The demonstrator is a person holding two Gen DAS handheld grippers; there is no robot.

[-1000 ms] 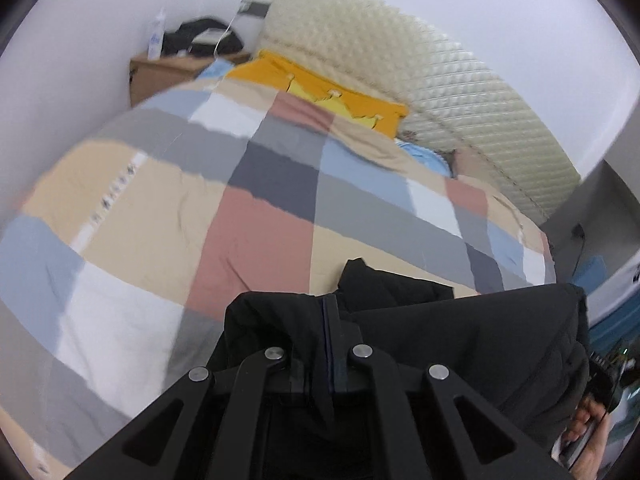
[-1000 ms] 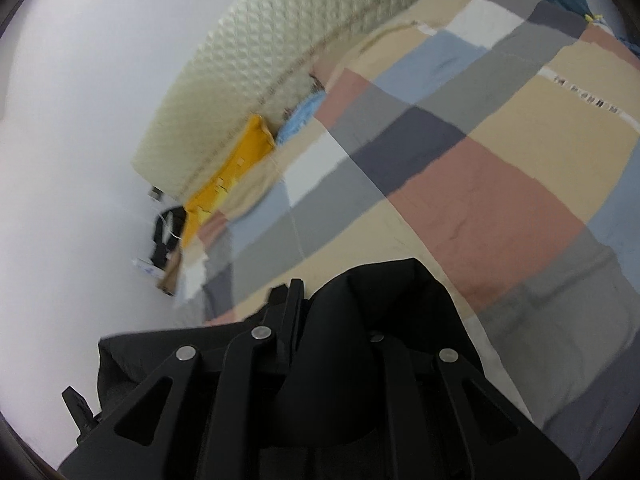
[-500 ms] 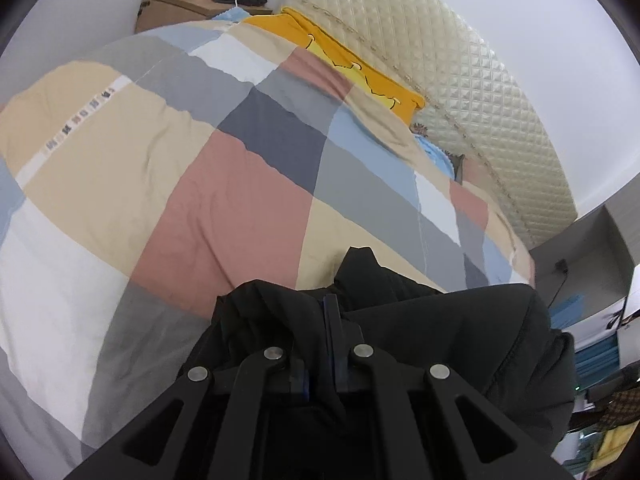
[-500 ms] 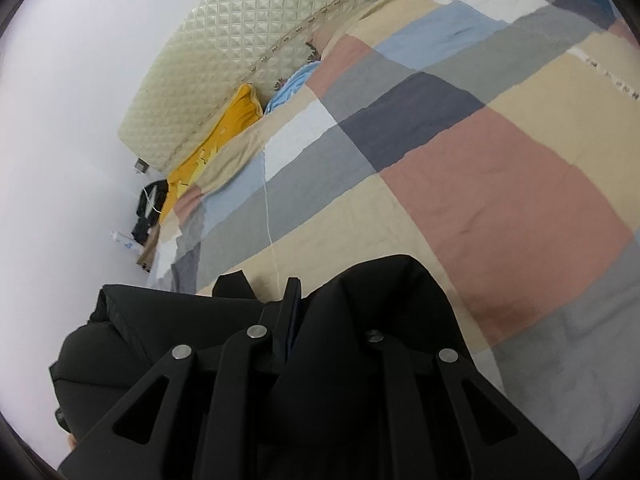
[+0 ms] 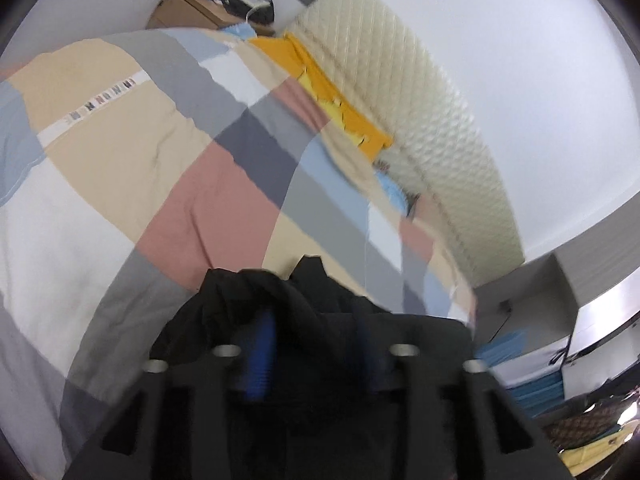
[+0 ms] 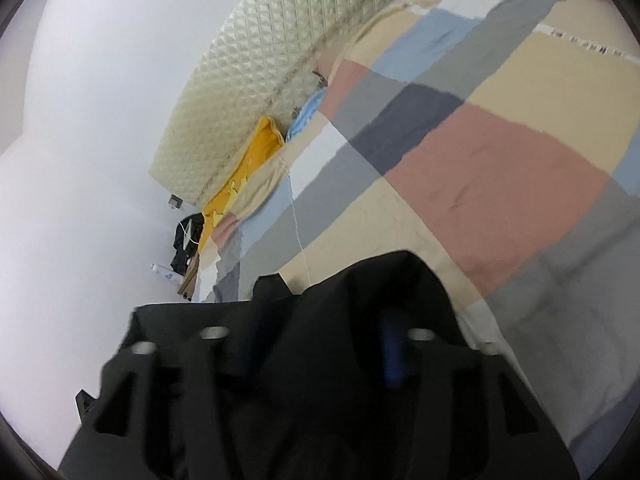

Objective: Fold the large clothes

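A large black garment [image 5: 320,304] lies bunched at the near edge of the bed, over a patchwork duvet [image 5: 192,184]. My left gripper [image 5: 312,344] is open; its blue-padded fingers [image 5: 260,356] stand wide apart with black cloth between them. In the right wrist view the same black garment [image 6: 360,300] covers my right gripper [image 6: 320,360], which is also open; one blue pad [image 6: 390,356] shows and the other finger is hidden under cloth. Both views are blurred by motion.
A quilted cream headboard [image 5: 432,128] and an orange pillow [image 5: 340,108] lie at the far end. A wooden nightstand [image 5: 188,12] with dark items stands in the corner. Shelves with blue items [image 5: 528,384] stand at the right. A white wall [image 6: 80,160] is at the left.
Both grippers have opened: the fingers that pinched the black garment now stand wide apart. Both cameras have shifted and the views are blurred.
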